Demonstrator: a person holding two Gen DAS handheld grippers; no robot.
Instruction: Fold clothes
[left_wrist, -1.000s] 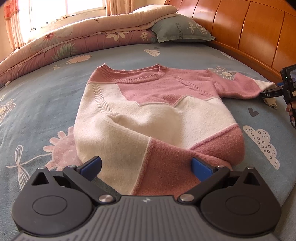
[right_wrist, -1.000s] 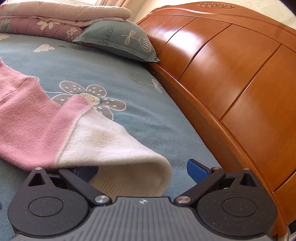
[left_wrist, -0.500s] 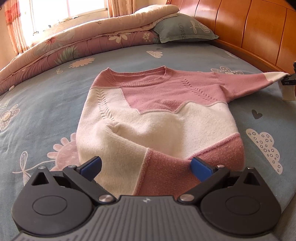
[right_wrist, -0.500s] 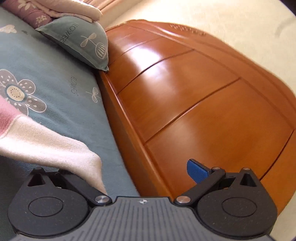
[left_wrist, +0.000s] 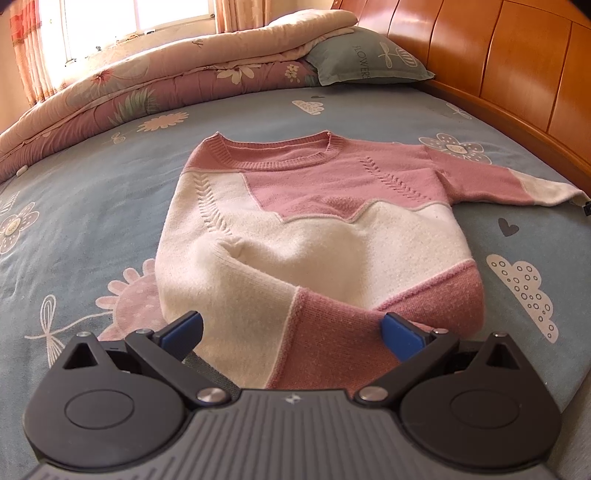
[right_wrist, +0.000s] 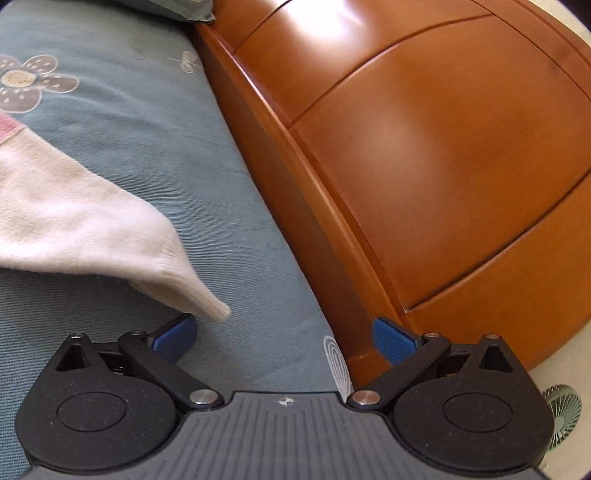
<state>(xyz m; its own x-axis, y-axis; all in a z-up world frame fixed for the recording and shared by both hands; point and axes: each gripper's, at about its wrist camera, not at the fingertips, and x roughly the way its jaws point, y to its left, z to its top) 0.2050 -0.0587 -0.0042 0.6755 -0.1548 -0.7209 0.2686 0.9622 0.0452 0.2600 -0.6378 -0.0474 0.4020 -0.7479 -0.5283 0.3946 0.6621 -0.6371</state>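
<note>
A pink and cream sweater (left_wrist: 314, 236) lies front up on the blue bedsheet (left_wrist: 92, 192), neckline away from me. Its right sleeve (left_wrist: 517, 184) stretches out toward the headboard. The sweater's pink hem sits between the blue pads of my left gripper (left_wrist: 291, 332), which is open and not closed on the cloth. In the right wrist view the cream cuff (right_wrist: 110, 221) lies on the sheet, its tip just ahead of the left fingertip (right_wrist: 173, 334). My right gripper (right_wrist: 283, 336) is open with only sheet between its fingers.
A wooden headboard (right_wrist: 424, 166) runs close along the right side of the bed. A grey-green pillow (left_wrist: 369, 59) and a folded floral quilt (left_wrist: 166, 85) lie at the far end under a window. A small fan (right_wrist: 561, 410) stands on the floor.
The right sleeve has been drawn out straighter toward the headboard. The cuff no longer drapes over the right gripper's left finger and lies just ahead of it. The left gripper has eased back slightly.
</note>
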